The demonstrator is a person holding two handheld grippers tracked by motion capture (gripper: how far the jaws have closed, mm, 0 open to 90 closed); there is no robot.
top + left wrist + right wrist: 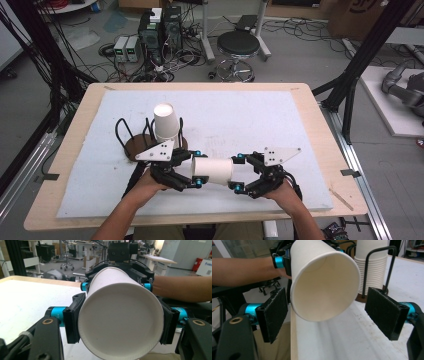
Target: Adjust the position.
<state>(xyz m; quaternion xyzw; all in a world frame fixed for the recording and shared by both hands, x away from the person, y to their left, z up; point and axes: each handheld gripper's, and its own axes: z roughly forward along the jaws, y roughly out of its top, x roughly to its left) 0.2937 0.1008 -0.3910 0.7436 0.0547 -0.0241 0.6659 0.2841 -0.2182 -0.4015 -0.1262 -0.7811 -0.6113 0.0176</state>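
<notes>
A robotics laboratory or research workshop is indicated. Behind the wooden table (70, 150) with its white foam board (250, 120), a grey floor strewn with tangled cables (165, 70) is seen, along with desktop computer towers (160, 30), boxed power supplies (126, 48) and a round black stool (238, 46). Black aluminium frame struts (365, 55) are placed at the sides, a grey robot arm (402, 87) lies on a neighbouring bench, and further workbenches (160, 260) are visible in the left gripper view.
</notes>
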